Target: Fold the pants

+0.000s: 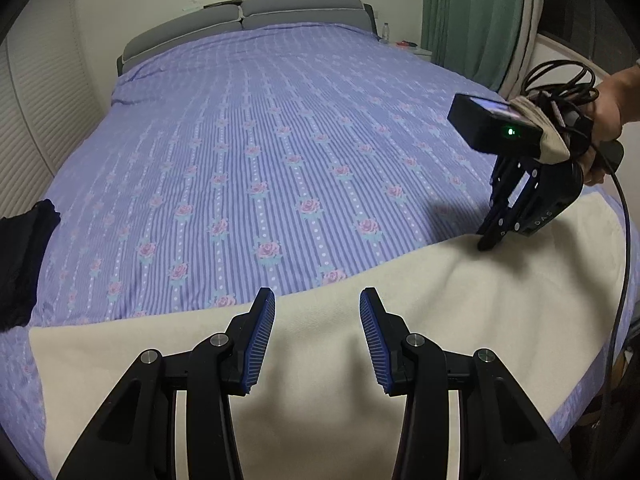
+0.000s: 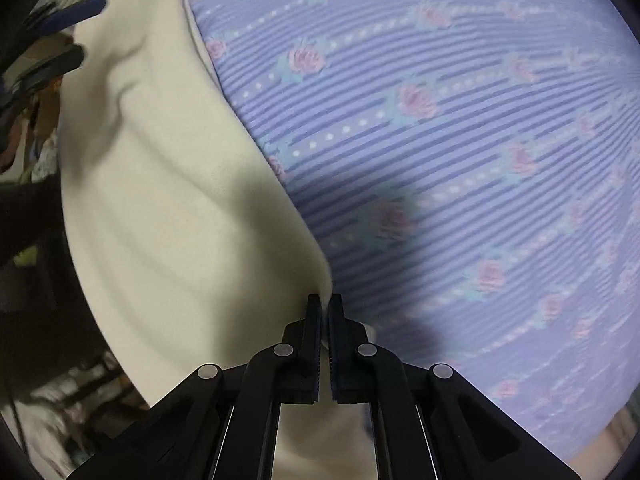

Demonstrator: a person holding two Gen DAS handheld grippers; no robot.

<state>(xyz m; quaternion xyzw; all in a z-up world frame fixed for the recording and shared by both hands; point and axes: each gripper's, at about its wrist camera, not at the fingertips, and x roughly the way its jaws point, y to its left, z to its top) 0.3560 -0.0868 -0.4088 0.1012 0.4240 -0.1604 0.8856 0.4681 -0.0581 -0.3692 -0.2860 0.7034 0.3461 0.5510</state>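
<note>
1. we see a bed [image 1: 256, 128] filling most of the left wrist view, covered in a lilac striped sheet [image 2: 460, 128] with rows of pink roses; a grey padded headboard [image 1: 280, 10] stands at its far end.
2. a green curtain [image 1: 472, 12] hangs at the far right of the room, and a slatted white panel [image 1: 36, 120] runs along the left side.
3. the pants [image 1: 360, 360], cream-coloured, lie spread flat along the near edge of the bed, on top of the sheet; in the right wrist view the cloth shows soft ridges and its far edge runs diagonally against the sheet.
4. a dark garment [image 1: 24, 264] sits bunched at the left edge of the bed, well apart from the right gripper and just beyond the left end of the pants.
5. the right gripper [image 2: 325, 308], held by a hand [image 1: 608, 108] with black cable looped about it, points steeply down; its jaws are pressed together, pinching the far edge of the pants on the right side.
6. the left gripper [image 1: 318, 312] hovers over the middle of the pants; its jaws stand spread, blue ribbed pads [image 1: 262, 340] facing one another, nothing between them.
7. a small green light [image 1: 511, 132] glows on the right gripper's camera box.
</note>
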